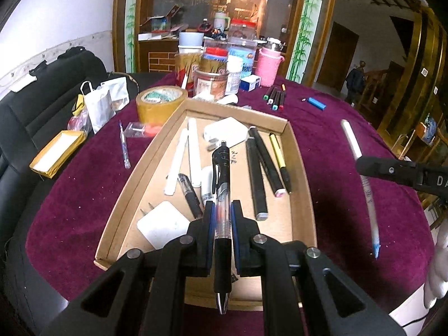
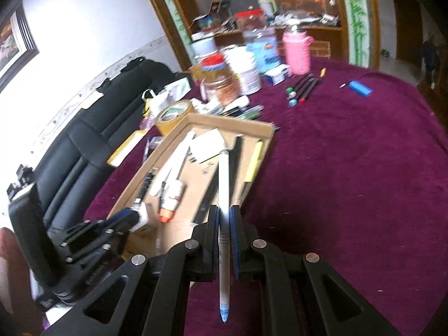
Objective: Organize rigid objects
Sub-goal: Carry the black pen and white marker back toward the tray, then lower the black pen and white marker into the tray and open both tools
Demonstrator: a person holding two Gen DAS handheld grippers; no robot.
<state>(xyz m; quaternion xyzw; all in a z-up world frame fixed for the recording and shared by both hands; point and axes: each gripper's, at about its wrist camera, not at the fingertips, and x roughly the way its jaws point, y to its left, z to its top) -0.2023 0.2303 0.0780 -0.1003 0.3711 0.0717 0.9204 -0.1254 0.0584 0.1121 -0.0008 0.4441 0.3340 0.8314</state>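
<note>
A cardboard tray [image 1: 301, 168] lies on the purple table and holds several pens, markers, white sticks and two white chargers. My left gripper [image 1: 222, 210] is shut on a black clear-barrel pen [image 1: 222, 196] held above the tray's near end. My right gripper [image 2: 224, 214] is shut on a white pen [image 2: 224, 193] with a blue tip, held just right of the tray [image 2: 268, 131]. The white pen and right gripper also show in the left wrist view [image 1: 361, 165], above the table right of the tray.
A tape roll [image 1: 161, 105], jars and a pink bottle [image 1: 267, 67] stand behind the tray. Several markers [image 1: 274, 98] and a blue lighter [image 1: 316, 103] lie at the back right. A blue pen [image 1: 124, 148], a yellow box [image 1: 57, 152] and bags are at the left, next to a black sofa.
</note>
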